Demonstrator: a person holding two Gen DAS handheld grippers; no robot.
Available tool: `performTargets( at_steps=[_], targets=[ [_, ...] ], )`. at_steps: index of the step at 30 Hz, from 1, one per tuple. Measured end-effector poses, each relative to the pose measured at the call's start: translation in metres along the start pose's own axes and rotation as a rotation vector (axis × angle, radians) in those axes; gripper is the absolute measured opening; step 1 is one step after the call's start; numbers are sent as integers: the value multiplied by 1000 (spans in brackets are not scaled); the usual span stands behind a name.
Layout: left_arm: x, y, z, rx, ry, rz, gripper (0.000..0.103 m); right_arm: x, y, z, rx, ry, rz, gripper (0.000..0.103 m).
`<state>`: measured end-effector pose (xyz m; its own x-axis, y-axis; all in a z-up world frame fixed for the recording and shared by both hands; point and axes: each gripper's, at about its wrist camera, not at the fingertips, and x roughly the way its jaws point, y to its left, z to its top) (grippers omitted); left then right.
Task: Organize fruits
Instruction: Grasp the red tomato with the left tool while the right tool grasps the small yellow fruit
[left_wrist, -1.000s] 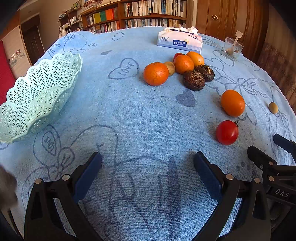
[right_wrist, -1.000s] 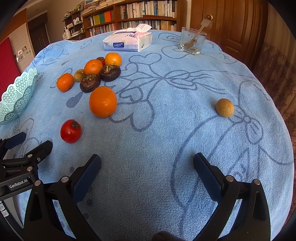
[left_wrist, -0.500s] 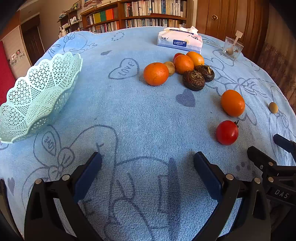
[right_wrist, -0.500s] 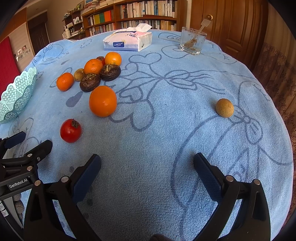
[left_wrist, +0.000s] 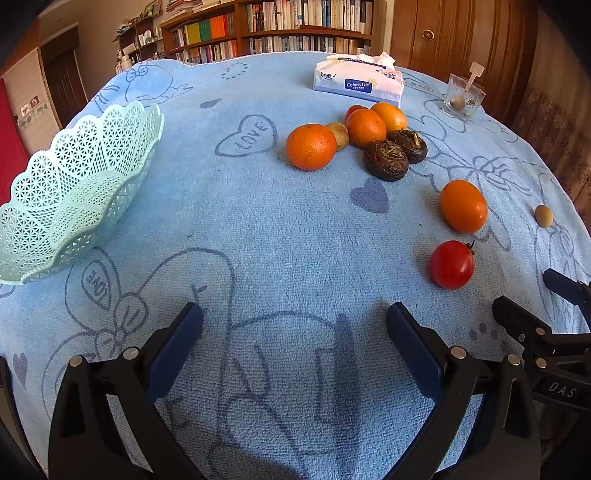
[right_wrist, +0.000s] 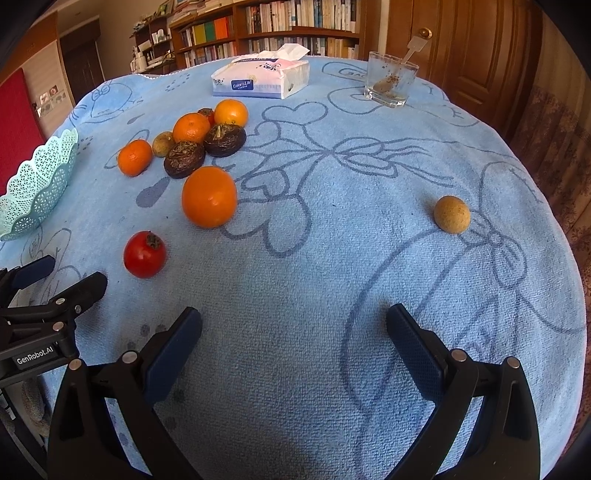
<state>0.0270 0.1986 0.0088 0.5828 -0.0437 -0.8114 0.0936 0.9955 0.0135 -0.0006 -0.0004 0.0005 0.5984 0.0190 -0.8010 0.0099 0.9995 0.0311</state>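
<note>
On the round table under a pale blue towelling cloth (right_wrist: 332, 258) printed with hearts and bows, the fruit lies loose. At the left edge stands a mint-green plastic lattice basket (left_wrist: 77, 184) with a scalloped rim, nothing visible inside it. Toward the far side, a cluster sits close together: three small orange mandarins (left_wrist: 311, 147), a dull yellow-brown round fruit (left_wrist: 338, 136), two dark brown wrinkled fruits (left_wrist: 386, 160) and a red one half hidden behind. Nearer lie a large smooth orange (right_wrist: 209, 196) and, just beside it, a red persimmon-like fruit with a dry calyx (right_wrist: 144, 254). Well apart to the right rests a tan speckled round fruit (right_wrist: 452, 214). Behind stand a white tissue pack (right_wrist: 260, 78) and a clear glass tumbler (right_wrist: 390, 79) with a stick in it. Left gripper (left_wrist: 294, 326) and right gripper (right_wrist: 294, 326) both hover low over bare cloth, blue-padded jaws spread wide, gripping nothing.
</note>
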Motion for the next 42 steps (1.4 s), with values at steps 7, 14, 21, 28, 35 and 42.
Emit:
performTargets(
  at_steps=[7,14,21,28,35,42],
  targets=[
    [-7,-5,0,53,-17,-58,101,-13,-20,0,25,-14,103,98],
    [-20,-27,8,112,-61,-92,101,-34,-58,16,79,-119,5,98],
    [-23,-48,19,143,-70,-141,101,-26,-90,30,131,-131,-45,97],
    [-15,-61,25,142,-47,-195,95,-3,-94,40,124,-92,-61,76],
    [-1,-70,27,149,-2,-264,61,11,-99,45,148,-64,-44,53],
    [2,-71,24,159,-8,-238,31,13,-105,44,178,-72,-47,38]
  ],
)
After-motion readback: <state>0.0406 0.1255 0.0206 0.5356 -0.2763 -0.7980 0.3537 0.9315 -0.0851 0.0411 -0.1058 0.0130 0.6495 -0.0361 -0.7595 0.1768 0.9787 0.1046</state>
